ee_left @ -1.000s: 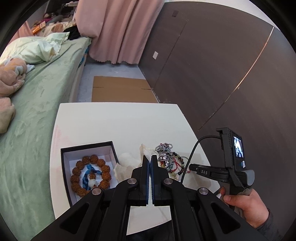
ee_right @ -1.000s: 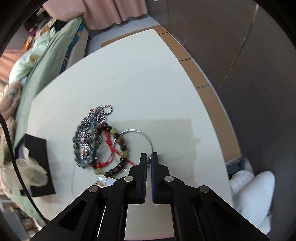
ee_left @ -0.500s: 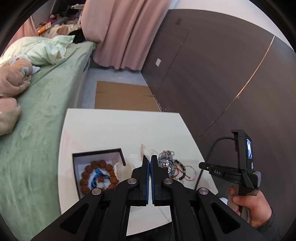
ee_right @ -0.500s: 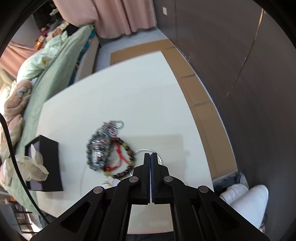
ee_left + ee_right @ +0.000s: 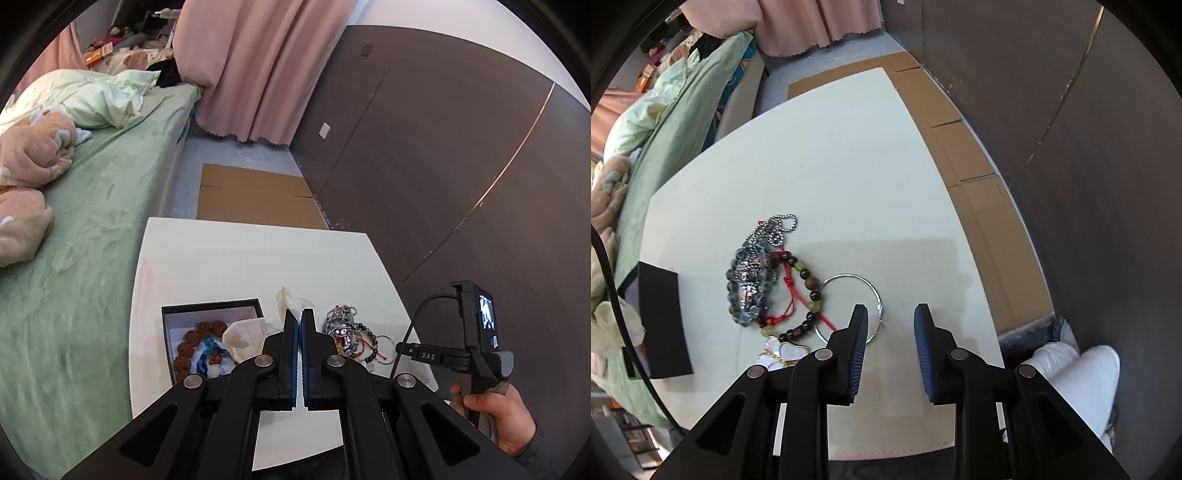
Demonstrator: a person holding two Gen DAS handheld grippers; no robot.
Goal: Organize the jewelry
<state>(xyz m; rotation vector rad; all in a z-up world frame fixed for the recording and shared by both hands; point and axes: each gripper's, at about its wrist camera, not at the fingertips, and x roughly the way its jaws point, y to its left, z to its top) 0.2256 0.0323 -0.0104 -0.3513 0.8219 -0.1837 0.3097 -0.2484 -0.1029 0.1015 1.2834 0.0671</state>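
Hovering low over the white desk (image 5: 849,166), the right hand-held gripper (image 5: 891,325) had its blue-padded jaws spread wide and held nothing. A thin silver hoop (image 5: 849,306) lay flat just beyond its left finger, at the right edge of a tangled jewelry pile (image 5: 768,280) of beads, chain and red cord near the desk's front edge. That wide opening seemed meant to straddle the hoop's rim for a pick.

From the left wrist view, the left hand-held gripper (image 5: 299,321) was raised above the desk, jaws pressed together on nothing, probably waiting clear. Below it, near the front left corner, an open black box (image 5: 210,306) already held a brown bead bracelet (image 5: 192,339), likely the home for sorted pieces. Crumpled tissue (image 5: 243,332) lay at the box's right side.
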